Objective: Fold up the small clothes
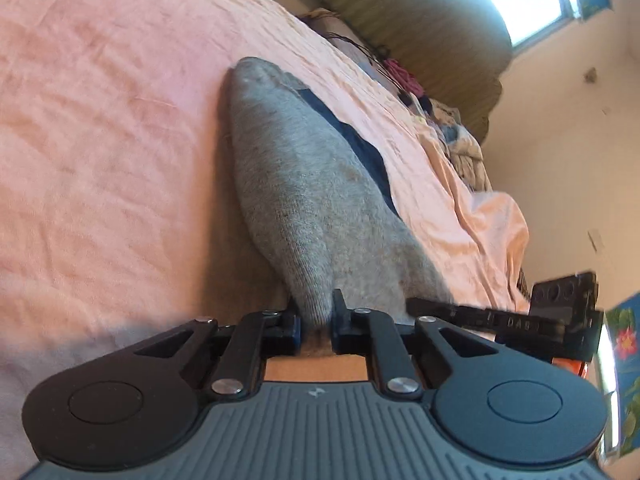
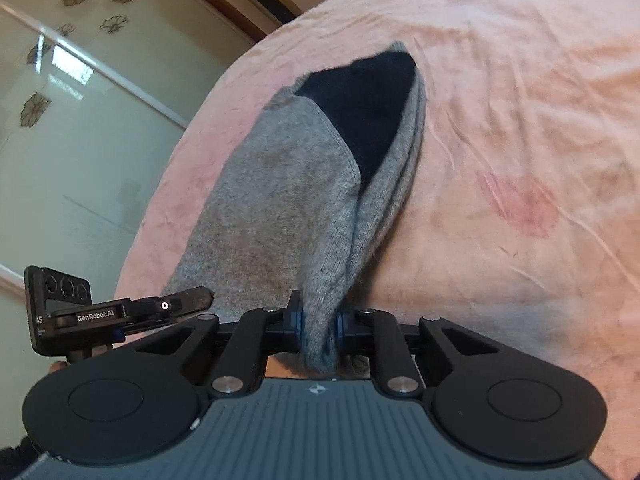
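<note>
sock [image 1: 312, 184]: grey knit, dark navy patch along one edge
pose: stretched lengthwise, near end bunched, lifted at frame bottom-centre
place: mid-frame, on pink sheet [image 1: 100, 120]

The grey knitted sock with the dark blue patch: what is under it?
Under the grey knitted sock lies the wrinkled pink bedsheet. The sheet directly beneath it is covered. The left gripper and the right gripper each pinch one near edge of it.
</note>
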